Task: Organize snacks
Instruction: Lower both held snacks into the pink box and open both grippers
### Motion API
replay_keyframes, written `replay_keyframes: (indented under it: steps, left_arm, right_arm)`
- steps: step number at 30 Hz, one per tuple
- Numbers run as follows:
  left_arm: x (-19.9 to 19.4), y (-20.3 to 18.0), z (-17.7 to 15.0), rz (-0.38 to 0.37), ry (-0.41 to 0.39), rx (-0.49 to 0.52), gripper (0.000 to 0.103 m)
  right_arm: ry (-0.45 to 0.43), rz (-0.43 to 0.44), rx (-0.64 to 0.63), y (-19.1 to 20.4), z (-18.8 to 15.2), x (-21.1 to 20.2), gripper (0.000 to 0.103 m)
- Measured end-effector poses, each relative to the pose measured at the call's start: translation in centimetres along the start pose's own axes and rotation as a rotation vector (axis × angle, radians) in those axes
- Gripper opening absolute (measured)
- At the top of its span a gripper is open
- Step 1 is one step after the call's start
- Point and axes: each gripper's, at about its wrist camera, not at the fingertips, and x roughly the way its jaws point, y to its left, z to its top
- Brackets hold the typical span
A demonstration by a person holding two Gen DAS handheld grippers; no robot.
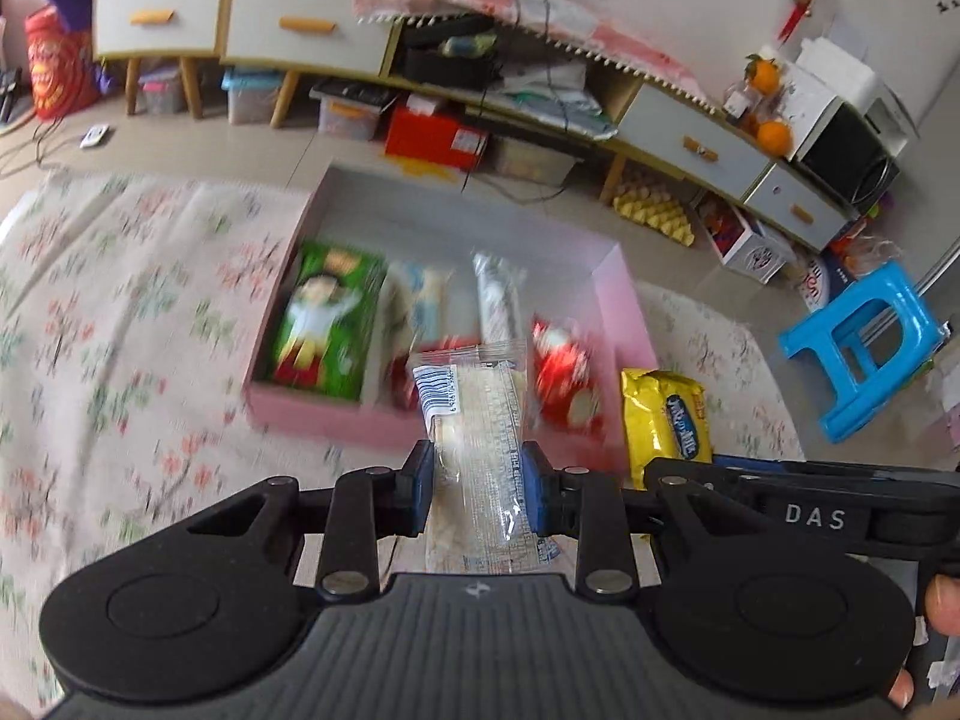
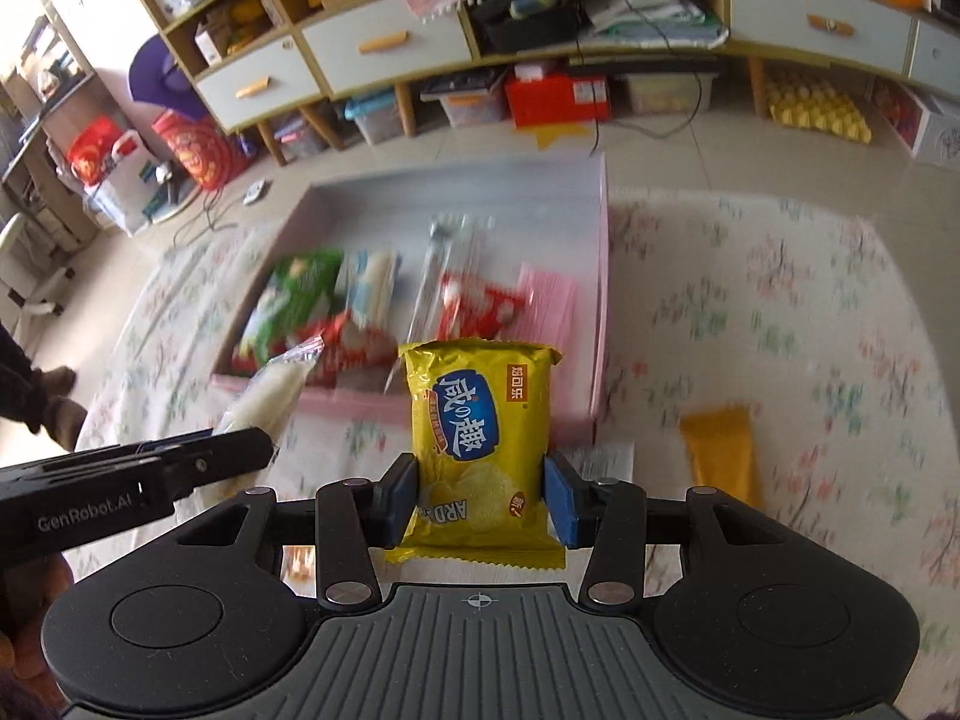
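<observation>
My left gripper (image 1: 477,489) is shut on a clear-wrapped white snack bar (image 1: 477,420), held just in front of the pink box (image 1: 336,417). My right gripper (image 2: 480,495) is shut on a yellow chip packet (image 2: 480,426), also near the box's front wall (image 2: 360,405). The box holds a green packet (image 1: 327,321), pale wrapped bars (image 1: 420,300), a clear long packet (image 1: 498,300) and red packets (image 1: 567,384). The yellow packet also shows in the left wrist view (image 1: 666,414), and the white bar in the right wrist view (image 2: 270,390).
An orange packet (image 2: 723,459) lies on the floral cloth (image 2: 780,300) right of the box. A blue stool (image 1: 864,348) stands at the right. A low cabinet (image 1: 300,30) with drawers and storage bins runs along the far wall.
</observation>
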Motion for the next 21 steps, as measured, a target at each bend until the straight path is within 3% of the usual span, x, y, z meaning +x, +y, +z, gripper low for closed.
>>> replay_keyframes:
  steps: [8,21]
  left_arm:
    - [3.0,0.4,3.3,0.008,-0.046,-0.029,0.027]
    - [5.1,-0.3,4.5,0.058,-0.088,0.025,0.027]
  right_arm:
    - [-0.008,0.039,0.116,-2.7,3.5,2.5,0.044]
    - [-0.041,0.018,0.111,-2.2,7.2,6.2,0.043]
